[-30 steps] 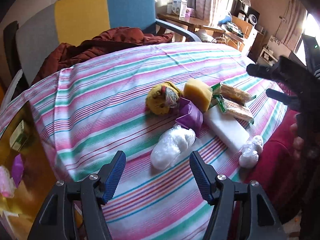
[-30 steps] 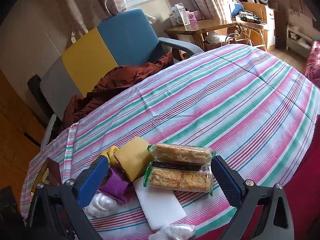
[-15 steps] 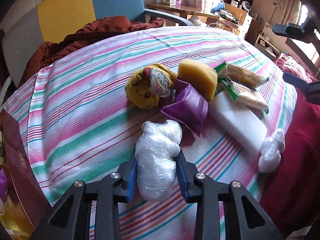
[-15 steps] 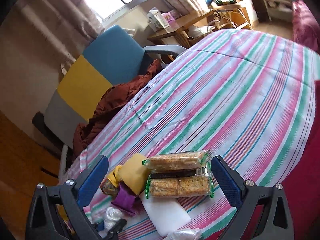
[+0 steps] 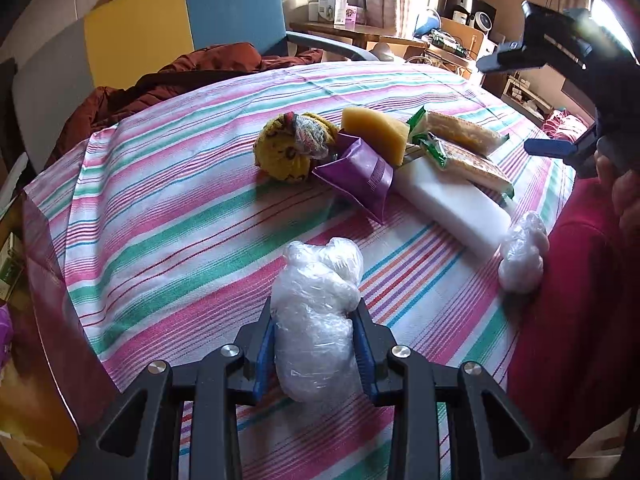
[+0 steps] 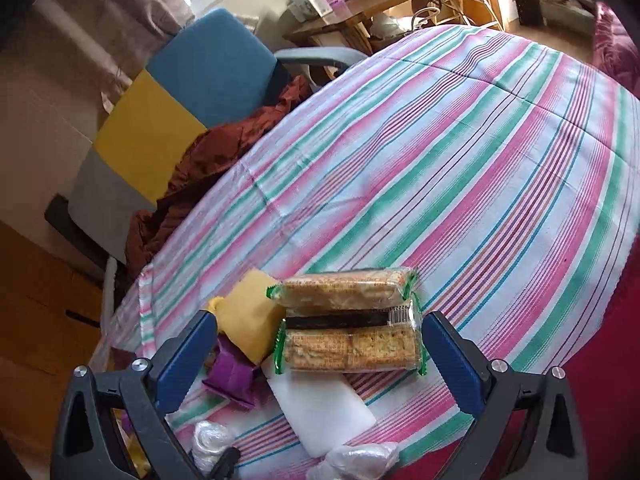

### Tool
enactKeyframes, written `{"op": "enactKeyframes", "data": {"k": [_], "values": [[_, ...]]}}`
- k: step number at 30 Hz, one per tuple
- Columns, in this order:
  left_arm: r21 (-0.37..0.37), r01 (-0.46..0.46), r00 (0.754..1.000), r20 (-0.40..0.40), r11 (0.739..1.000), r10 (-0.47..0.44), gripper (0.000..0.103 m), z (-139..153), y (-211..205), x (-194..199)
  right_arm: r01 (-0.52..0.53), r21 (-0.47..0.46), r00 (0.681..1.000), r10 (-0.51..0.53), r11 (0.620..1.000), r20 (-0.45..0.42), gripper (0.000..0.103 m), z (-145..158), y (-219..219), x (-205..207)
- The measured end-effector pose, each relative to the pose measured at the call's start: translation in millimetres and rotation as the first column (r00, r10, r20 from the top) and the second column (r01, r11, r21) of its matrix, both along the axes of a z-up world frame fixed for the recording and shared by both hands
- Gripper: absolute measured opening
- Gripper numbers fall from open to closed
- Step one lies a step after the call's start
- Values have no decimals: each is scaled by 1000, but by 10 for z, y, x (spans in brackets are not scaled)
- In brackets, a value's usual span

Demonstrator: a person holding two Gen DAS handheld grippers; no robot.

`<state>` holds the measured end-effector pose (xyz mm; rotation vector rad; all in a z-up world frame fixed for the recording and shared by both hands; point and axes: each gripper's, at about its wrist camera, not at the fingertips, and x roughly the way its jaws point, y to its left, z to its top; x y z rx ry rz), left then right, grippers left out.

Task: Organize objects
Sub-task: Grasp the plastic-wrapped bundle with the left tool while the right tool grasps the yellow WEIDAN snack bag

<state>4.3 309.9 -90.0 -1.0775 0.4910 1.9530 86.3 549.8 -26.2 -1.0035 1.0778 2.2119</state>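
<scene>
The left gripper (image 5: 316,344) is clamped on a white lump wrapped in clear plastic film (image 5: 318,320), its blue pads pressing the bundle from both sides just above the striped pink, green and white tablecloth (image 5: 168,208). The bundle sits near the table's front edge, apart from the cluster of things farther back.

That cluster holds a yellow knitted ball with multicoloured yarn (image 5: 294,146), a yellow sponge wedge (image 5: 376,130) leaning beside it, and a crumpled purple foil packet (image 5: 358,172) touching both. A flat white rectangular block (image 5: 452,204) lies to the right of the packet, with two clear packs of brown crackers with green ends (image 5: 464,148) resting partly on it. A second small film-wrapped white lump (image 5: 522,252) lies at the block's near end, by the table edge and next to a red sleeve (image 5: 576,280).

The right gripper (image 6: 316,360) hangs with its jaws spread wide and nothing between them, above the cracker packs (image 6: 348,320), which lie stacked one behind the other in its view. From the left wrist view it appears at the upper right (image 5: 540,100), raised clear of the table.

Behind the table stands an armchair with grey, yellow and blue panels (image 5: 180,28), and a rust-brown jacket (image 5: 192,72) is heaped on its seat.
</scene>
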Motion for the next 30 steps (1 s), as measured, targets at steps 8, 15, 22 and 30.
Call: {"op": "enactKeyframes", "data": {"k": [8, 15, 22, 30], "values": [[36, -8, 1000, 25, 999, 7, 34, -10, -49, -33, -238, 175, 922, 165, 955, 350, 103, -74, -46, -462], [58, -15, 999, 50, 998, 12, 35, -15, -71, -64, -215, 151, 898, 135, 965, 419, 101, -248, 320, -666], [72, -22, 998, 57, 997, 18, 35, -23, -99, -90, -36, 236, 933, -52, 971, 355, 100, -229, 813, -659], [86, -33, 998, 61, 996, 28, 35, -25, -104, -79, -36, 186, 956, -20, 982, 292, 102, -250, 862, -697]]}}
